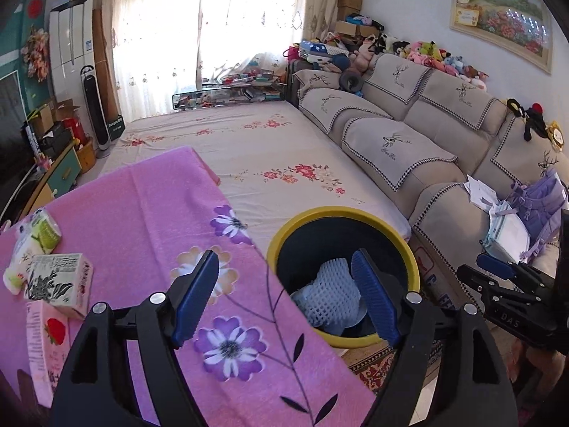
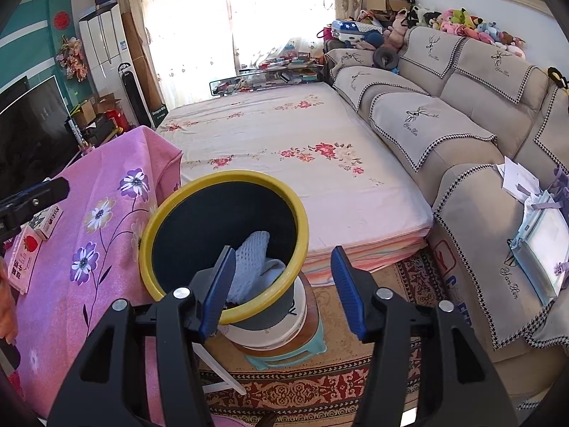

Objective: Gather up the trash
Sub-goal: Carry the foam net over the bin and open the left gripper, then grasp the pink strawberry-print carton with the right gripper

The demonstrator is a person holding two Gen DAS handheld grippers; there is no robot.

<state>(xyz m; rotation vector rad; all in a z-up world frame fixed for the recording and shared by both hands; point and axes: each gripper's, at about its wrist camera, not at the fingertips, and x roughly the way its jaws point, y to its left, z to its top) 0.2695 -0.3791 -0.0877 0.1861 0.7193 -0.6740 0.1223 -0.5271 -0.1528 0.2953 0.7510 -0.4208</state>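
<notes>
A dark bin with a yellow rim (image 1: 391, 235) stands beside the table, and a pale foam net (image 1: 330, 291) lies inside it. My left gripper (image 1: 284, 256) hangs open over the table's edge and the bin's near rim, with nothing between its blue pads. On the pink floral cloth (image 1: 142, 213) at the left lie a green-white packet (image 1: 39, 235), a leaf-print box (image 1: 60, 281) and a pink strawberry carton (image 1: 46, 338). My right gripper (image 2: 283, 251) is open and empty above the right side of the bin (image 2: 227, 174), where the foam net (image 2: 252, 259) shows again.
The bin rests on a white bucket on a stool (image 2: 284, 352) over a patterned rug (image 2: 302, 391). A low bed with a floral sheet (image 2: 284, 142) lies behind it. A beige sofa (image 2: 462, 142) with a purple bag (image 1: 533, 206) runs along the right. A TV (image 2: 32, 135) stands at the left.
</notes>
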